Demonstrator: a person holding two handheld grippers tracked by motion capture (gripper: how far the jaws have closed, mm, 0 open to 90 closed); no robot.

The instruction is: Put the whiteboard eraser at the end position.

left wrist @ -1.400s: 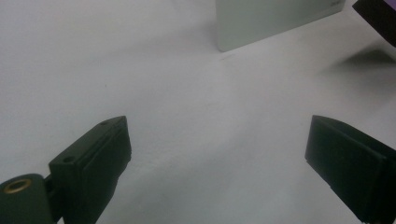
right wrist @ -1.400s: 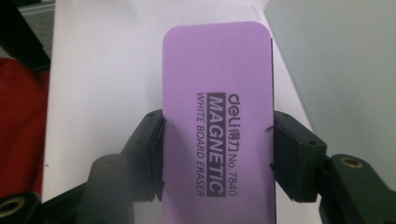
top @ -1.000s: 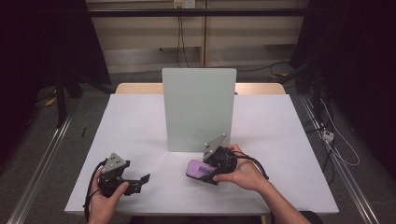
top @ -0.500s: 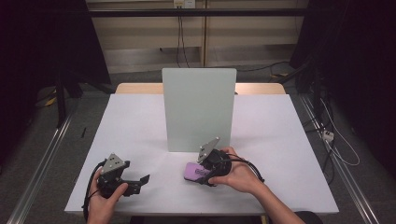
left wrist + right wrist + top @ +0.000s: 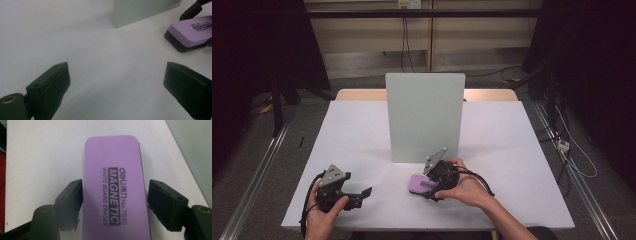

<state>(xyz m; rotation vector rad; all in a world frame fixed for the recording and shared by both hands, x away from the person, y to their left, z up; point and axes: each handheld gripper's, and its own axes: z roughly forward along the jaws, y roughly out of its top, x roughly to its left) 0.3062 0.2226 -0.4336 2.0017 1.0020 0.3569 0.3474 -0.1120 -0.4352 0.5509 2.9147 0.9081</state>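
Here, a purple whiteboard eraser (image 5: 113, 185) lies flat on the white table (image 5: 362, 130), near the front edge and just in front of the upright pale-green board (image 5: 424, 117) that stands at mid-table.

Right gripper (image 5: 113, 202): jaws straddle the eraser's near end. They have just been opening. In the right gripper view a narrow gap shows on the right side between pad and eraser; the left pad sits at or very close to the eraser's edge, contact uncertain. No squeeze apparent, so I read this as a released grip, with the eraser resting on the table under its own weight. In the high view the right hand (image 5: 462, 187) rests low on the table with the gripper pointing left over the eraser (image 5: 421, 184).

Left gripper (image 5: 343, 189): held low near the front left of the table, well apart from the eraser. Its own view shows the jaws spread wide with bare tabletop between them, the eraser (image 5: 191, 32) farther off at upper right.

Step in hand, as I judge it: setting down the eraser, at the point of letting go.

Next move likely calls for backing the right gripper straight away along its own line, jaws wide enough that neither pad drags the eraser sideways or knocks it toward the board.
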